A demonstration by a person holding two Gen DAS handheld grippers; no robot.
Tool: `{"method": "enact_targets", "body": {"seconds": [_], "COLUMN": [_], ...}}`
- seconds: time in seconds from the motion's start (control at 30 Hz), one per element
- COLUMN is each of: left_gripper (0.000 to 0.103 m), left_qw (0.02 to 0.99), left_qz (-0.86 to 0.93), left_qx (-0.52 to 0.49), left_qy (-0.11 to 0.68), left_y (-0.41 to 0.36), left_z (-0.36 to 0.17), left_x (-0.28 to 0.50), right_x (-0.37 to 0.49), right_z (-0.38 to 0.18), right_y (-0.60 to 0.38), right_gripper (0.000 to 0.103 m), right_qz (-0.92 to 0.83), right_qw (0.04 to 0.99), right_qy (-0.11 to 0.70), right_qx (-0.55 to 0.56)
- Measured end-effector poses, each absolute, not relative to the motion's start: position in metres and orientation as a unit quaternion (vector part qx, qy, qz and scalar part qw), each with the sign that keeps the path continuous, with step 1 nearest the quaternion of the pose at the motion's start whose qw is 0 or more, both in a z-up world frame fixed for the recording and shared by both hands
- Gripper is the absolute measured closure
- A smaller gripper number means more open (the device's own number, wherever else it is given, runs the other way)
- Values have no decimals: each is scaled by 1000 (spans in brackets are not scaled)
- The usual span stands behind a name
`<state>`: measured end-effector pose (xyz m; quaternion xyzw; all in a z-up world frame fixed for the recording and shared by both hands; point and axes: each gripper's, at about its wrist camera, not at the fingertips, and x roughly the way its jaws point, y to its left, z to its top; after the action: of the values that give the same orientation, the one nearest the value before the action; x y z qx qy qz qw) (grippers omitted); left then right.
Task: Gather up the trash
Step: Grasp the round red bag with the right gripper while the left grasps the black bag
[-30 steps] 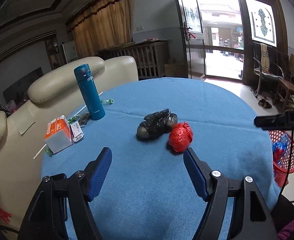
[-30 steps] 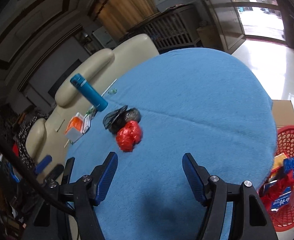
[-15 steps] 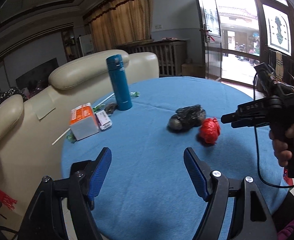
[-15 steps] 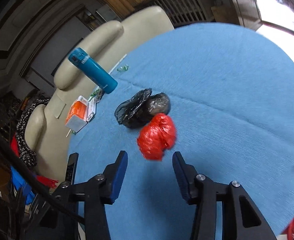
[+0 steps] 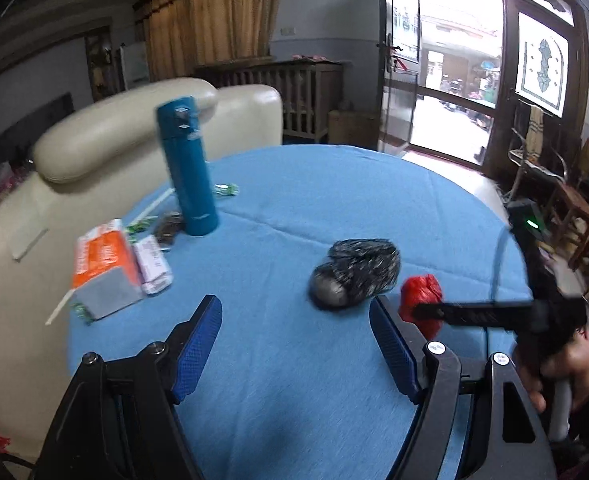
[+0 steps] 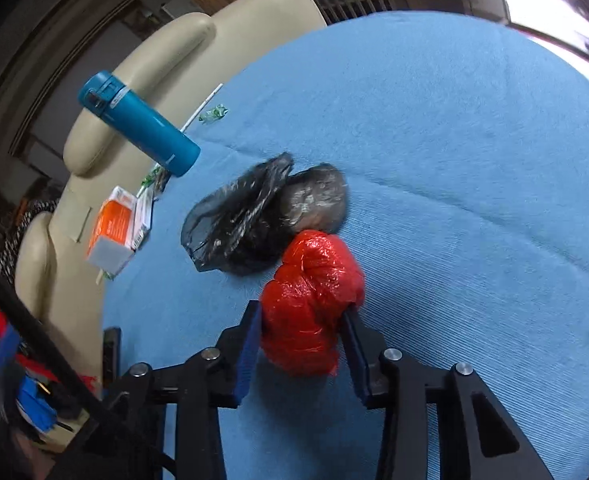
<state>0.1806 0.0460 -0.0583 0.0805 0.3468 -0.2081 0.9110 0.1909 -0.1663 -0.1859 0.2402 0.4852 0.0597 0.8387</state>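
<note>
Your worktop (image 6: 474,128), round and under a blue cloth, fills both views, with a cream sofa (image 5: 106,136) behind it at ten o'clock. On the cloth, largest first: a teal flask (image 5: 188,168) standing at eleven o'clock in the left view, an orange-and-white box (image 5: 104,268) at nine o'clock near the edge, a black bag (image 6: 250,220) near the middle, and the red bag (image 6: 314,300) touching the black one on its near side.

Your right tongs (image 6: 300,340) have just been closing, and the red bag now sits between the blue pads; both pads look to meet its sides, so you appear to be pinching it, though it rests on the cloth, not yet lifted. In the left view you see the same tongs reaching in from three o'clock onto the red bag.

Your left tongs (image 5: 294,344) are spread wide over bare cloth, holding nothing, with the black bag ahead at one o'clock.

Expect the red bag to be light, soft and crinkly, its film slippery. It will likely squash under the pads rather than resist, so take it across its thick middle, not a loose fold. The black bag looks floppier; aim for its bunched, fuller end at its far right in the right view.
</note>
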Motion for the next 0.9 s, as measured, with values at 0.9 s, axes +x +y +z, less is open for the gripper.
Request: {"method": "enact_targets", "body": {"seconds": [0.9], "left_gripper": [62], "left_qw": [831], "left_qz": [-307], "left_qx": [118], "left_qy": [449], "left_y": [-47], "left_z": [-165], "left_x": [268], "right_x": [-24], "right_z": [-134], "right_y": [-335], "right_gripper": [62], "right_qz": [-47], "right_qw": [873], "right_qy": [377], "right_qx": [307]}}
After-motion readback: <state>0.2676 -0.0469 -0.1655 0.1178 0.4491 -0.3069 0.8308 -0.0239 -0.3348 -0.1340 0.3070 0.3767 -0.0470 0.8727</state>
